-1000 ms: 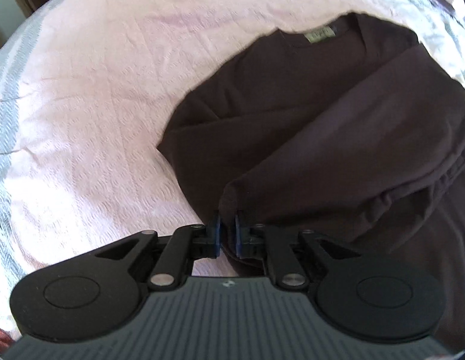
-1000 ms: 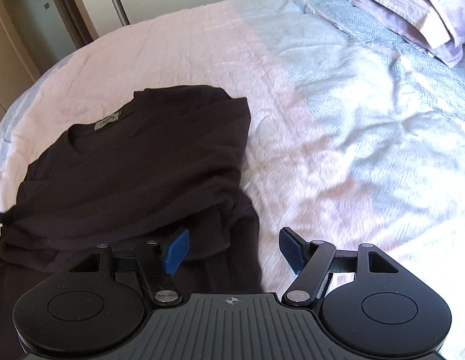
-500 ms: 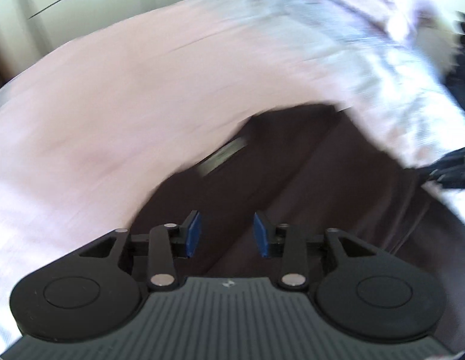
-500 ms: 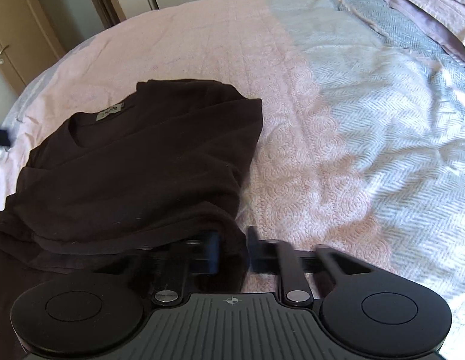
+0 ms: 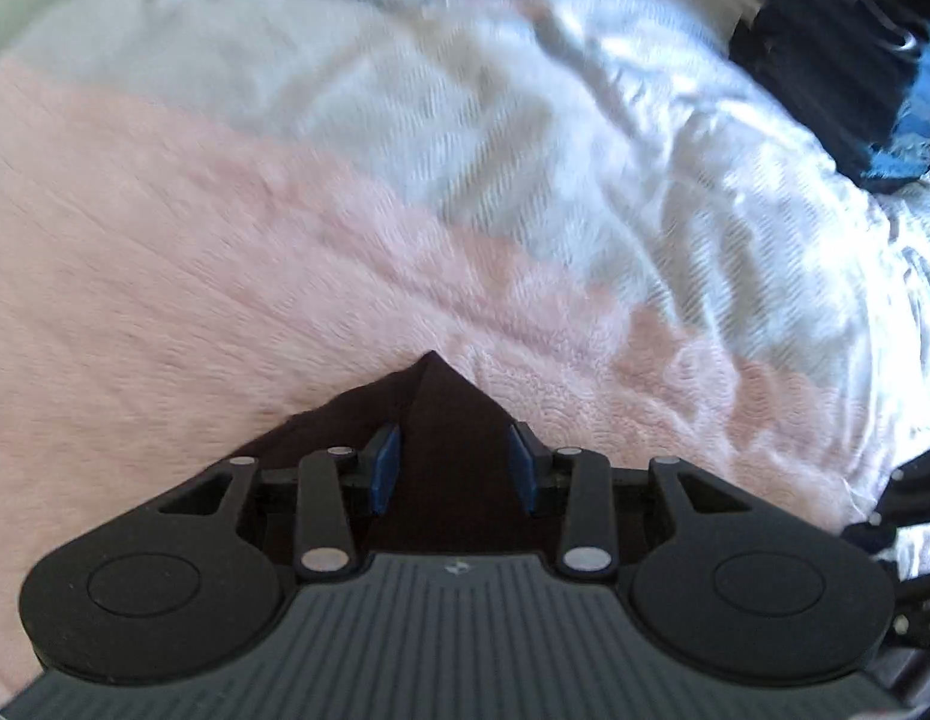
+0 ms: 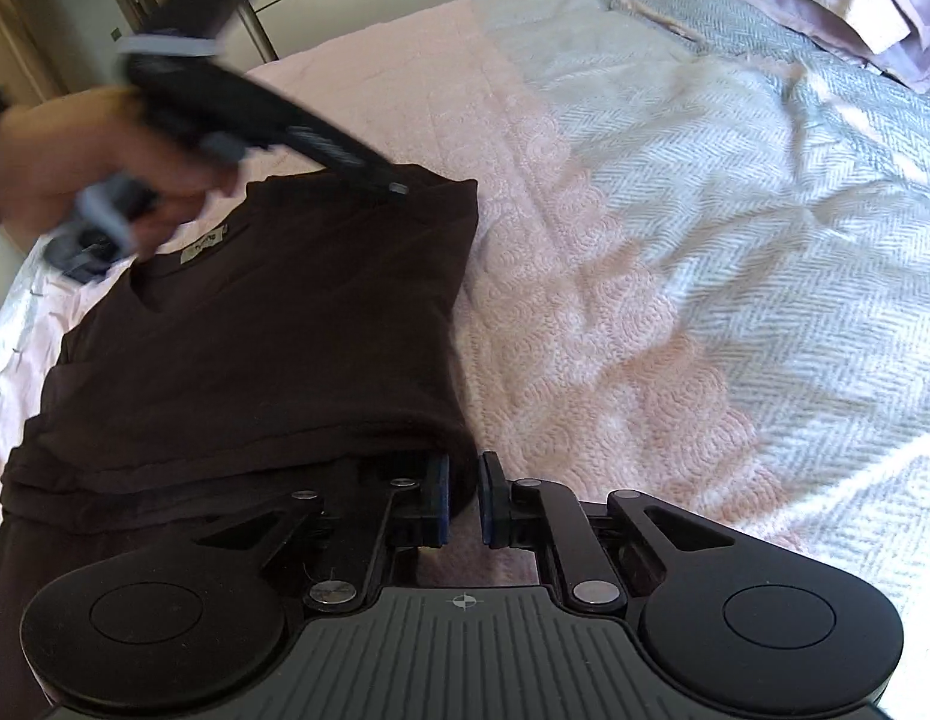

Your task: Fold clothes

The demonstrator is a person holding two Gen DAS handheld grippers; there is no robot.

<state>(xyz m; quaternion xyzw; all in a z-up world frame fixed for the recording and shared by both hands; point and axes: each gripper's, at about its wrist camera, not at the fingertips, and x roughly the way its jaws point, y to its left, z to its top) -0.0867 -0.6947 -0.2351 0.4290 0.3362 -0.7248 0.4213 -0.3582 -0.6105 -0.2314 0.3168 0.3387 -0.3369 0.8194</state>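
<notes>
Right wrist, one shirt (image 6: pixel 261 348), two tongs (image 6: pixel 462 501)

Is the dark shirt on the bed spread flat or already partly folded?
Partly folded. The shirt has its sides turned in, so its right edge runs straight, and a doubled layer lies across its lower part. The neck label shows.

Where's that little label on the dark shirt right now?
In the right wrist view, the label sits inside the collar of the dark shirt, upper left, just below the person's hand and over the pink bedspread.
</notes>
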